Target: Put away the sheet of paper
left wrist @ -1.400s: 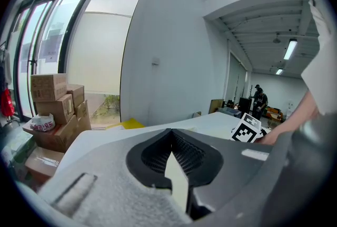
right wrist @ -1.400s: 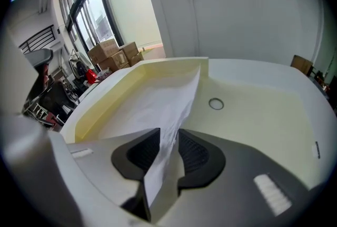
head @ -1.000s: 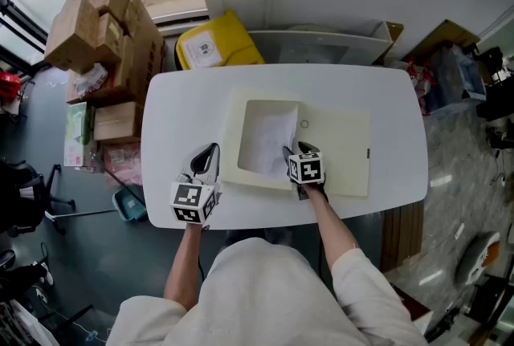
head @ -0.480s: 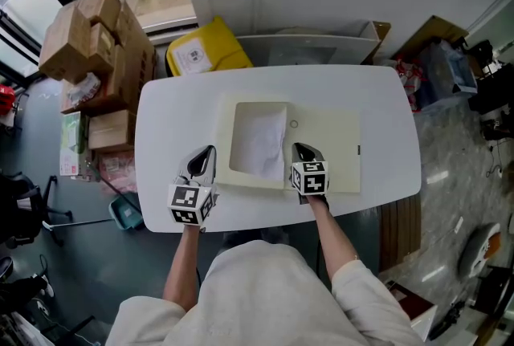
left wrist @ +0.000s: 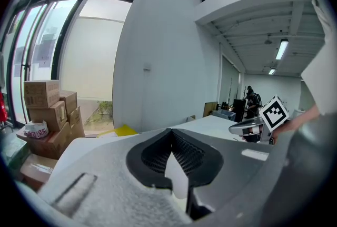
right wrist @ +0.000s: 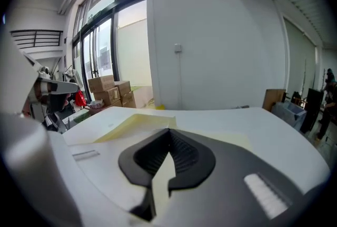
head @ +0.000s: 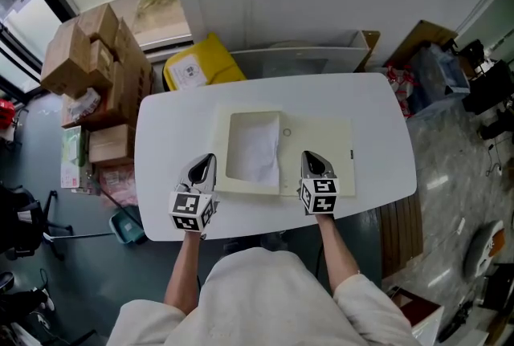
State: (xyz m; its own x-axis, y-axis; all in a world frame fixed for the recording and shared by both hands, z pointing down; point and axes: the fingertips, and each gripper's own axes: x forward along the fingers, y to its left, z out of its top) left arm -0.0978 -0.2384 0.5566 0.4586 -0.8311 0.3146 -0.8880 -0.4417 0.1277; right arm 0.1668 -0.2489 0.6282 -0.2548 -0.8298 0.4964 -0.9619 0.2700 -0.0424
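A white sheet of paper lies in the raised left half of an open cream folder in the middle of the white table. My right gripper hovers over the folder's flat right half near its front edge. Its jaws have just been closing and now stand shut with nothing between them; the cream folder spreads ahead of it. My left gripper hangs just left of the folder's front corner, shut and empty. The right gripper shows at the right of the left gripper view.
Cardboard boxes are stacked on the floor beyond the table's left end. A yellow bin and a grey tray stand behind the table. Clutter fills the floor at the right. The table's front edge is close to my body.
My right gripper has drawn away from the paper's right edge, rising and moving right and toward me, and its jaws have gone from open to shut. The left gripper has barely moved.
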